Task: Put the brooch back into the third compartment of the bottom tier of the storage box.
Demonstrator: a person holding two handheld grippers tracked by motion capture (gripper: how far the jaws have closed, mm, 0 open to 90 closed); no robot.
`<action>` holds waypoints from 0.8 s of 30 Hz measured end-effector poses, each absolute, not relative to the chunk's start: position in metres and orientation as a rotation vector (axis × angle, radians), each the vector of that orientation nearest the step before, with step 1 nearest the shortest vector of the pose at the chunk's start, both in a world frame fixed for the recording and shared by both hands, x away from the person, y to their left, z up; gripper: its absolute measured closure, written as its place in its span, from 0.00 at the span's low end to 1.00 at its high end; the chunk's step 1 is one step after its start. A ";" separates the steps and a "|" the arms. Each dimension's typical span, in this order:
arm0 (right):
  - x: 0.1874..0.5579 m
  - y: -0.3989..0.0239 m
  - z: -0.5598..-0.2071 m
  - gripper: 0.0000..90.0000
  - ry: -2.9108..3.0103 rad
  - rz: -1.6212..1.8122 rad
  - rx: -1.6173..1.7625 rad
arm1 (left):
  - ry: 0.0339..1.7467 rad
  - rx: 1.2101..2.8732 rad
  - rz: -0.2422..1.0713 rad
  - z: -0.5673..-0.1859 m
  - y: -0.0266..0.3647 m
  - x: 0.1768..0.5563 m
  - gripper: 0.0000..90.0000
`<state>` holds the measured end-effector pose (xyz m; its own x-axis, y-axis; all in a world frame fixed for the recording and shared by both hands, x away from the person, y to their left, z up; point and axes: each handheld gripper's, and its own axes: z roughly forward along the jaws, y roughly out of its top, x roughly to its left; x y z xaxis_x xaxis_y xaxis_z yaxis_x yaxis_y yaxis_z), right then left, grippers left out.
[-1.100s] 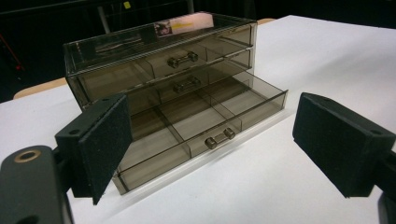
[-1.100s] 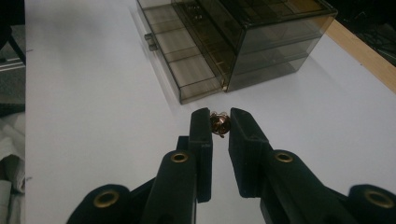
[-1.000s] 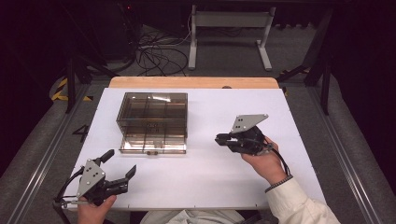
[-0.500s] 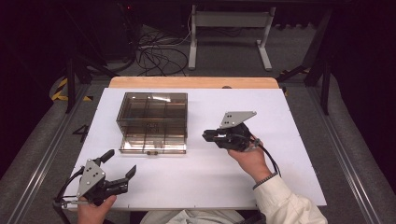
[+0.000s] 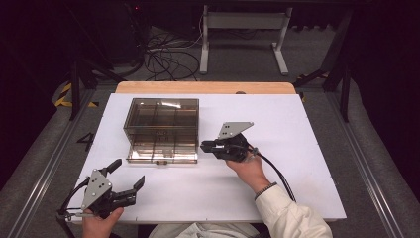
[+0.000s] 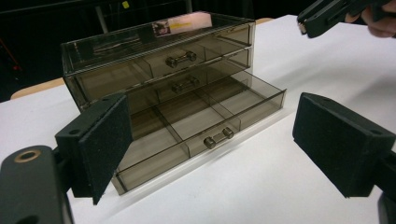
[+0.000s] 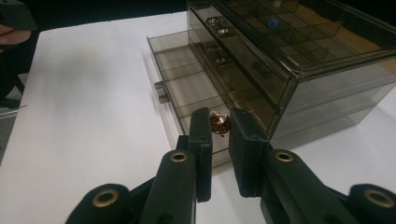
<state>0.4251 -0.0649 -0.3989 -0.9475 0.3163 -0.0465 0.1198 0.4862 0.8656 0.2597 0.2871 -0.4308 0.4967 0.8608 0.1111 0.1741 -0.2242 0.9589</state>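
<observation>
The right gripper (image 5: 205, 146) has travelled leftward and a little down across the white surface (image 5: 297, 148) since a second ago, from well right of the smoky plastic drawer chest (image 5: 161, 124) to just beside its right front corner; its fingers (image 7: 201, 135) are closed on a small copper-coloured object (image 7: 219, 123) (perhaps a bead or a stud; the right gripper view is too coarse to say), which sits pinched between the tips. The bottom drawer (image 6: 205, 119) stands pulled out, its divided compartments bare as far as I can see, while the two drawers above it are shut; in the right gripper view the object hangs right at the near end of that open drawer. So the carry looks nearly done, and what remains is probably to bring the object over a compartment and release it. The left gripper (image 5: 130, 174) has kept its place at the near left of the surface, its fingers (image 6: 105, 140) spread wide and holding nothing.
</observation>
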 end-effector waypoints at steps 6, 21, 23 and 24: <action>0.432 -0.055 -0.411 0.89 2.532 1.533 0.401 | 0.887 1.700 0.821 -0.431 0.287 0.260 0.14; 0.441 -0.035 -0.436 0.89 2.505 1.578 0.442 | 0.882 1.702 0.820 -0.431 0.287 0.260 0.14; 0.441 -0.034 -0.438 0.89 2.501 1.575 0.447 | 0.883 1.703 0.819 -0.431 0.287 0.260 0.14; 0.441 -0.034 -0.440 0.89 2.499 1.569 0.452 | 0.884 1.702 0.818 -0.431 0.287 0.261 0.14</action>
<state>0.4408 -0.0339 -0.4401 -0.9422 0.3338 0.0279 0.1702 0.4054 0.8981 0.2605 0.2873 -0.4311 0.5025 0.8577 0.1090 0.1746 -0.2242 0.9588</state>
